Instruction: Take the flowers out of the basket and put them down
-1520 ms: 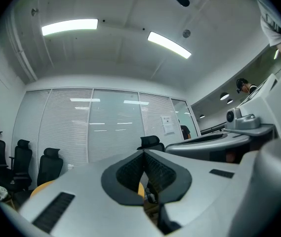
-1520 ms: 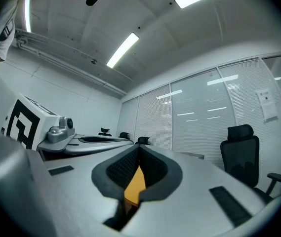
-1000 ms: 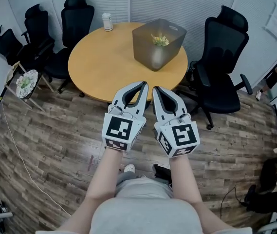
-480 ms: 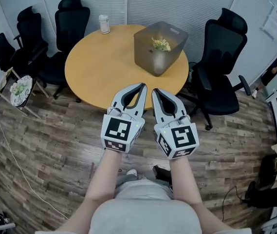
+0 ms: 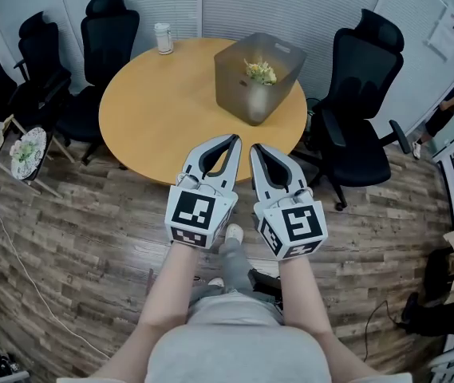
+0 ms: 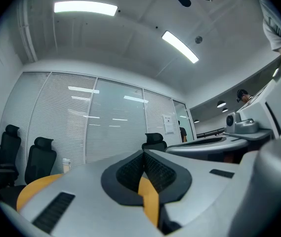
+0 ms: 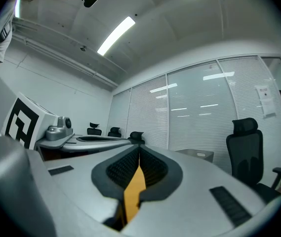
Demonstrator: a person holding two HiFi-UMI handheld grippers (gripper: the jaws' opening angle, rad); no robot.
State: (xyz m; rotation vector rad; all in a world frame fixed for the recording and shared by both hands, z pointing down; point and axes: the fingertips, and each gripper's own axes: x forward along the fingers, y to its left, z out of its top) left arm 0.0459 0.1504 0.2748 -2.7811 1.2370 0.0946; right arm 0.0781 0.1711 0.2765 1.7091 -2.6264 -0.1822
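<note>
The left gripper (image 5: 233,140) and right gripper (image 5: 256,147), both closed and empty, hover before the round table (image 5: 163,110). The flowers (image 5: 260,72) lie in the basket (image 5: 238,94) on its far right side. I think a careless reach could tip the basket.

Both grippers are level in front of me, left gripper (image 5: 234,140) and right gripper (image 5: 255,147) just beside each other with only a narrow gap between them. Their tips sit at the near edge of the table (image 5: 159,112).

Ahead of the left gripper: bare tabletop, open all the way across. A cup (image 5: 163,38) stands at the far rim, well left of my line.

Ahead of the right gripper: the basket (image 5: 242,86) stands in the way. Its top is open, so there is access from above.

Right of the right gripper: a chair (image 5: 362,110) is close against the table and blocks that side.

Far left: more chairs (image 5: 103,50), well apart from both grippers.
</note>
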